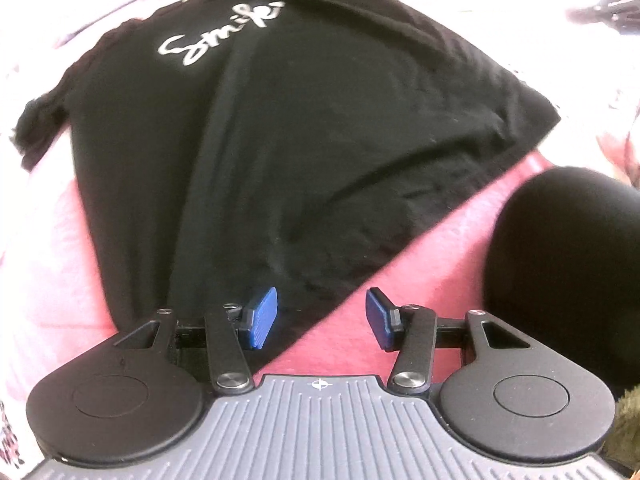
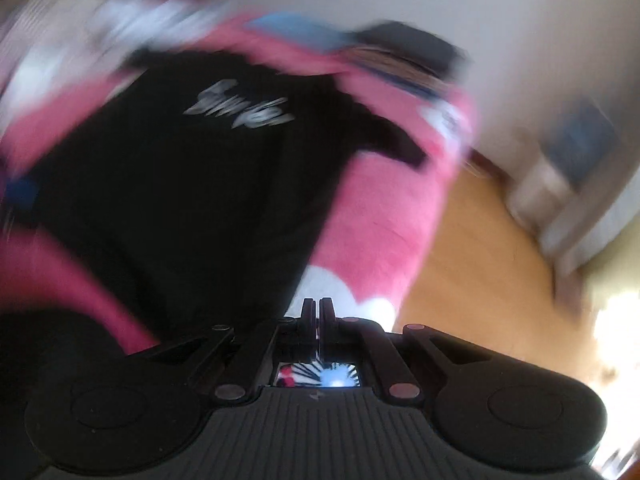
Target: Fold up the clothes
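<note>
T-shirt [image 1: 280,140] lies spread on pink blanket [image 1: 380,320].

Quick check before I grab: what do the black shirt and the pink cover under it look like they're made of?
Black T-shirt: looks like thin matte cotton jersey, going by its soft wrinkles and limp hem; the white lettering looks printed. Pink blanket: seems a fuzzy fleece or plush, with a napped, non-shiny surface. Neither fibre is certain.

One black shirt [image 1: 280,140] lies on one pink blanket [image 1: 400,320]. Two grippers are counted: one left gripper [image 1: 322,318], with two blue pads [image 1: 262,318], and one right gripper [image 2: 318,312], with two fingers [image 2: 307,316]. One wooden floor [image 2: 480,260].
</note>
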